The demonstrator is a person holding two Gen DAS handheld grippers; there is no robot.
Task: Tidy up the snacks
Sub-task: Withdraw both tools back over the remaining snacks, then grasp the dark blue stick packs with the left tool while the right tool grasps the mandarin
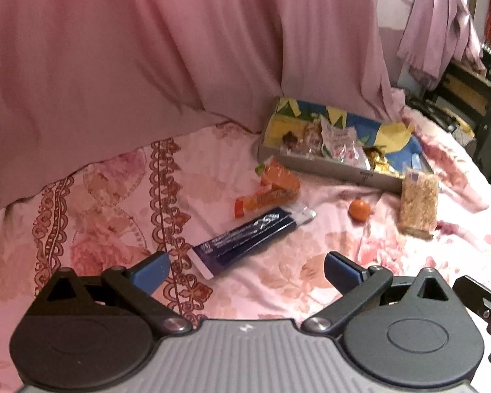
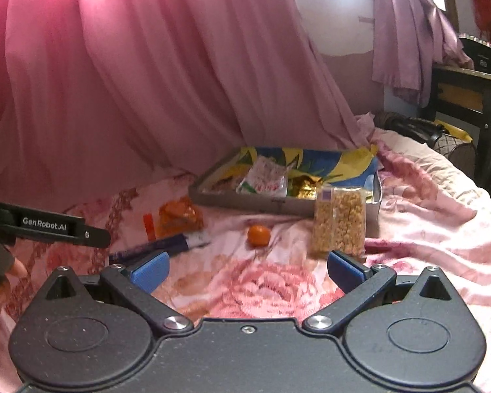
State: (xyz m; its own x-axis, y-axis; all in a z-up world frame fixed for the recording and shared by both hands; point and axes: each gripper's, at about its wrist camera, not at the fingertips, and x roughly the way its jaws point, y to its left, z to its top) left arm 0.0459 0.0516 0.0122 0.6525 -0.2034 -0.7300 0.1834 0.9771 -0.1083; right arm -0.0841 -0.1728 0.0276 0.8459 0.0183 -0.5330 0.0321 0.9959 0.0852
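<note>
Two claws, left claw [image 1: 247, 270] and right claw [image 2: 248, 270], both spread apart, empty, above open pink floral bedsheet [image 2: 262, 281], shallow grey cardboard box [image 2: 245, 203] by pink curtain's [image 2: 131, 82] hem

Glossy foil wrapper [image 1: 245, 240], matt cloth bedspread [image 1: 278, 281]
</note>
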